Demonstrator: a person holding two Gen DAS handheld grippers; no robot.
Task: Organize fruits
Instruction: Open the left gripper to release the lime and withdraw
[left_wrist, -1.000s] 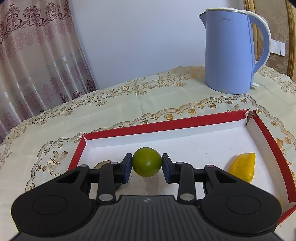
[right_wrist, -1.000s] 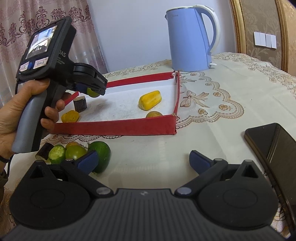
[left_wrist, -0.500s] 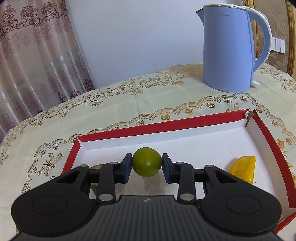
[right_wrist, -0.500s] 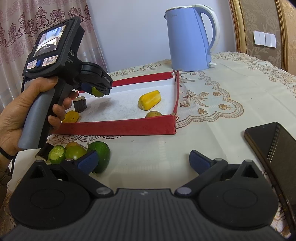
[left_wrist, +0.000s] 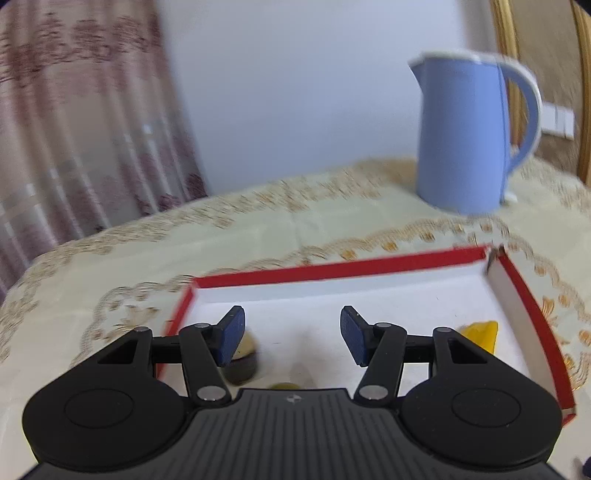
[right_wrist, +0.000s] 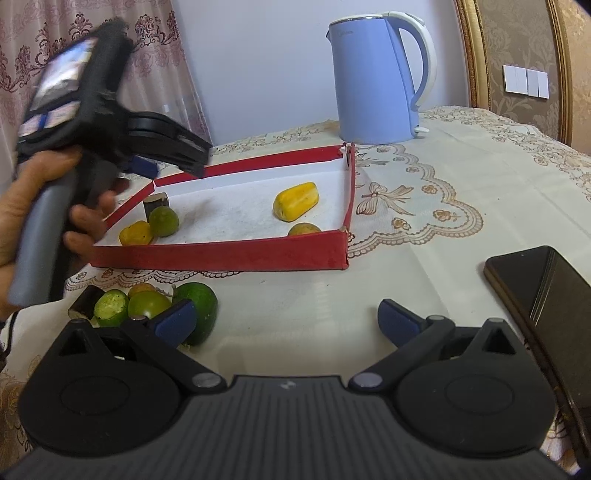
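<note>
My left gripper (left_wrist: 291, 334) hangs over the red tray (right_wrist: 221, 254), its jaws just spread and holding nothing, the green lime (right_wrist: 163, 220) apparently below them by the tray's left wall, while my right gripper (right_wrist: 286, 321), jaws wide, sits nearest the counter's loose fruits (right_wrist: 147, 304).

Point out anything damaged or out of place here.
The red tray's far right corner is split open, its walls parted. Several fruits lie on the tablecloth outside the tray.
</note>
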